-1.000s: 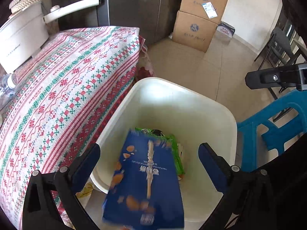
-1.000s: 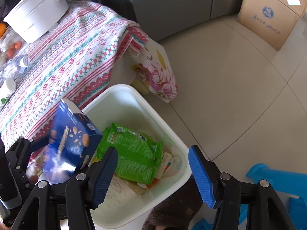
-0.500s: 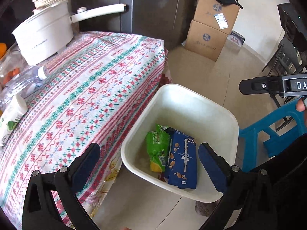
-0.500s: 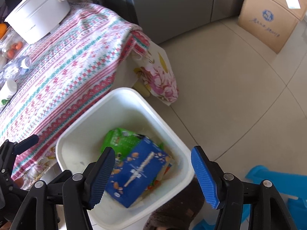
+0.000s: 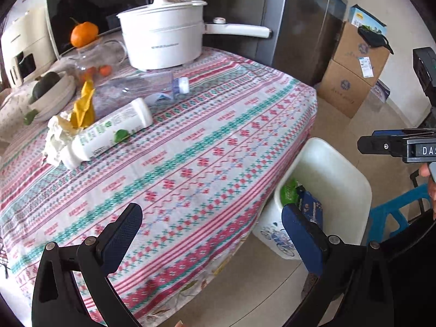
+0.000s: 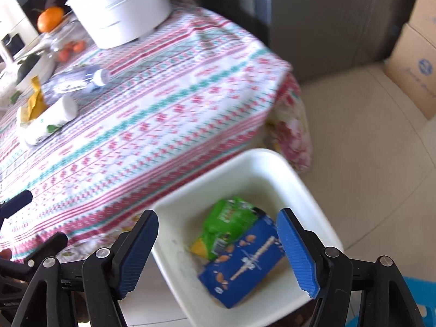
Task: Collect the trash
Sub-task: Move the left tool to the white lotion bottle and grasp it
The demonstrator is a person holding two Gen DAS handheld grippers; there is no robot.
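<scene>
The white bin (image 6: 313,190) stands on the floor just beside the table's hanging cloth (image 5: 207,163), in the lower right of both views; inside it lie a blue box (image 6: 245,261) and a green packet (image 6: 229,218), the box partly over the packet. The right gripper (image 6: 218,253) hangs above the bin at the bottom of its frame; its jaws are opening, with nothing held between them. The left gripper (image 5: 209,237) sits at the bottom of its frame over the table edge, fingers spread wide and empty. On the cloth, in the upper left of the left view, lie a white tube (image 5: 109,133), a clear bottle (image 5: 141,87), a yellow wrapper (image 5: 84,106) and crumpled tissue (image 5: 55,139); behind them stands a white pot (image 5: 163,41), with an orange (image 5: 84,34) to its left.
</scene>
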